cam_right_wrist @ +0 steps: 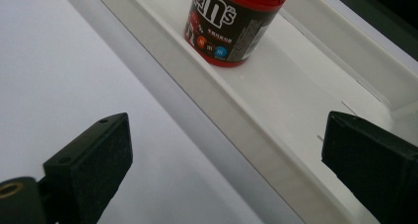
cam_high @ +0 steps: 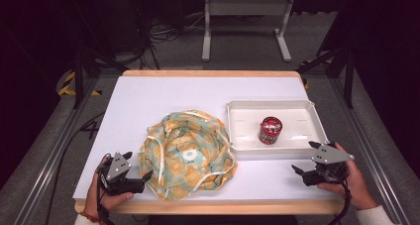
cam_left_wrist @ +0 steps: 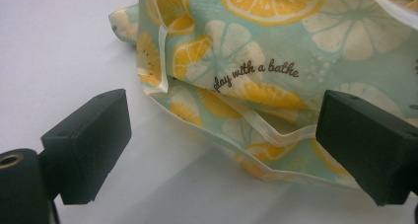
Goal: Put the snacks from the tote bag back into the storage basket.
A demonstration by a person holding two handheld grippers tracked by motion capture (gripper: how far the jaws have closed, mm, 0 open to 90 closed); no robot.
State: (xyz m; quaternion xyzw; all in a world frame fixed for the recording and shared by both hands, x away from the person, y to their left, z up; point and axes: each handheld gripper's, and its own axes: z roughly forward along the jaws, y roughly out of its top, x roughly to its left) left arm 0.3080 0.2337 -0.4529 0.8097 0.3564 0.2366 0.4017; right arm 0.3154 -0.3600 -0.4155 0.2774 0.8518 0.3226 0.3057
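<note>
1. The left tongs (cam_high: 139, 173) rest on the near left part of the white surface (cam_high: 148, 98), held in the person's left hand (cam_high: 101, 195); their jaws stand spread wide with nothing between them, pointing at the near edge of the cloth
2. The right tongs (cam_high: 303, 158) sit on the near right part of the surface, in the right hand (cam_high: 349, 178), jaws likewise spread and empty, aimed at the front wall of the tray
3. The cloth (cam_high: 187, 153), a crumpled mint piece printed with orange and lemon slices and edged in pale trim, lies bunched in the near middle of the surface, just beside the tray's left wall; in the left gripper view its hem (cam_left_wrist: 231, 113) lies between the jaws and a little ahead of them
4. A white rectangular tray (cam_high: 237, 111) stands on the right half of the surface; a small red and black candy canister (cam_high: 270, 130) with a red lid stands upright inside it, near the middle
5. Risk, as I judge it: the hem is thin and flat against the surface, so closing on it could pinch only the trim, or several folded layers at once, and the cloth could slip out or lift in a lump
6. Risk: a pull on the cloth towards the tray could nudge the tray; a careless reach by the right tongs could tip the canister
7. Hard to make out: the folds hide the cloth's true shape and whether it is a flat sheet or a bag; the canister's small print is unreadable and its top is cut off in the right gripper view
</note>
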